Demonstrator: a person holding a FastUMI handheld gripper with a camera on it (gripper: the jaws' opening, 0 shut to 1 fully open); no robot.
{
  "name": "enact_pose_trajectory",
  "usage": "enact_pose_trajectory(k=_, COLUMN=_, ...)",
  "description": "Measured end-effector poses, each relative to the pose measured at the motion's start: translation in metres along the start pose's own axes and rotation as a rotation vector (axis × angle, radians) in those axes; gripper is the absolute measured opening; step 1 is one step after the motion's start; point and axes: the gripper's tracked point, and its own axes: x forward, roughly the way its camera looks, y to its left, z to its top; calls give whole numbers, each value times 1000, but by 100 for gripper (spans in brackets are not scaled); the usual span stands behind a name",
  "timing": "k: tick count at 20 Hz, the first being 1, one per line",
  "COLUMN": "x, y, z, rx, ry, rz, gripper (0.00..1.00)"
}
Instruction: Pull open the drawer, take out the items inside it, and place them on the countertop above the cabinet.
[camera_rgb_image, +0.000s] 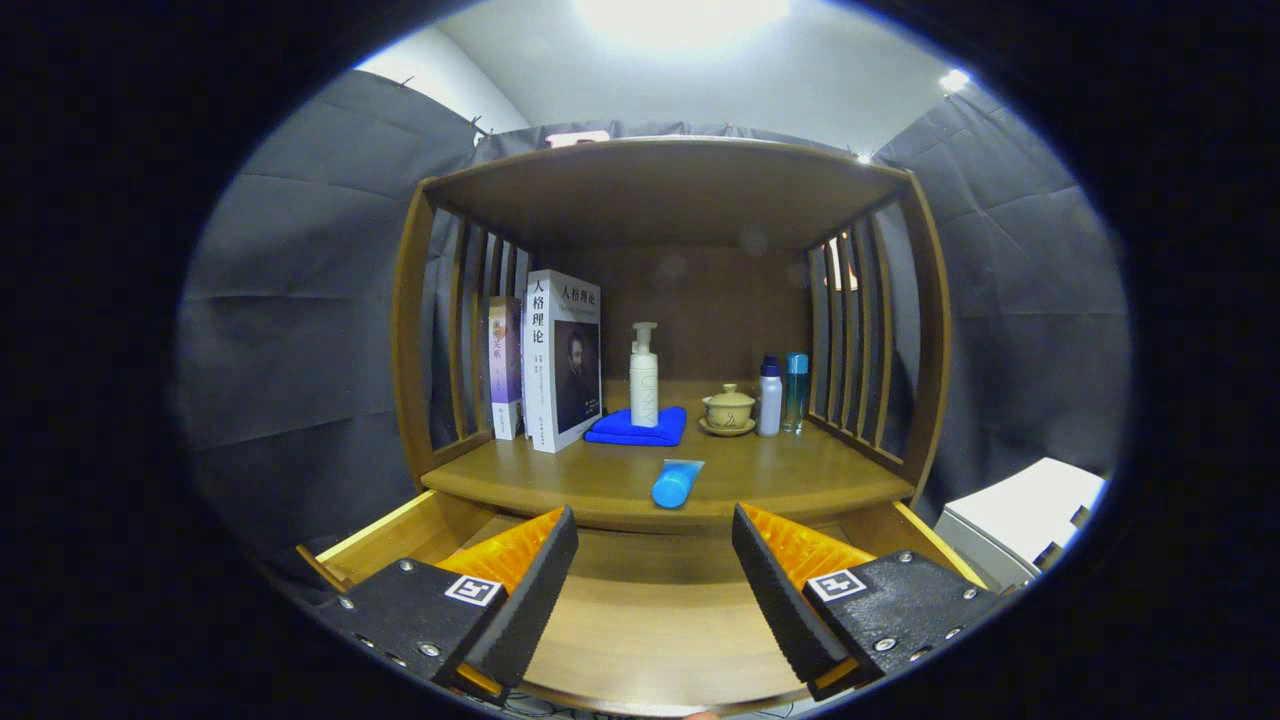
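Observation:
The wooden drawer (650, 610) stands pulled open below the cabinet's countertop (780, 475), and what shows of its floor between my fingers is bare. My gripper (655, 540) hovers over the open drawer with its fingers wide apart and nothing between them. A blue tube (677, 483) lies on the countertop just beyond the fingertips, near the front edge. Farther back a white pump bottle (644, 376) stands on a folded blue cloth (637, 427).
Two books (550, 360) stand upright at the back left of the countertop. A lidded ceramic cup on a saucer (728, 410) and two slim bottles (781, 393) sit at the back right. Slatted wooden sides and a top shelf (670, 190) enclose the space. A white box (1020, 520) sits outside to the right.

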Motion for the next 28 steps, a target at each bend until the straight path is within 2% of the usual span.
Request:
enact_pose_trajectory(k=4, x=-34, y=7, z=-7, rx=41, ry=-34, rz=0, gripper=95)
enact_pose_trajectory(k=10, x=-69, y=8, z=-29, rx=-8, ry=-71, rz=-13, gripper=95)
enact_pose_trajectory(k=16, x=-88, y=13, z=-71, rx=-17, ry=-35, rz=-9, gripper=95)
enact_pose_trajectory(k=23, x=-106, y=26, z=-78, rx=-52, ry=-90, rz=15, gripper=96)
enact_pose_trajectory(k=28, x=-108, y=38, z=-115, rx=-38, ry=-16, rz=34, gripper=96)
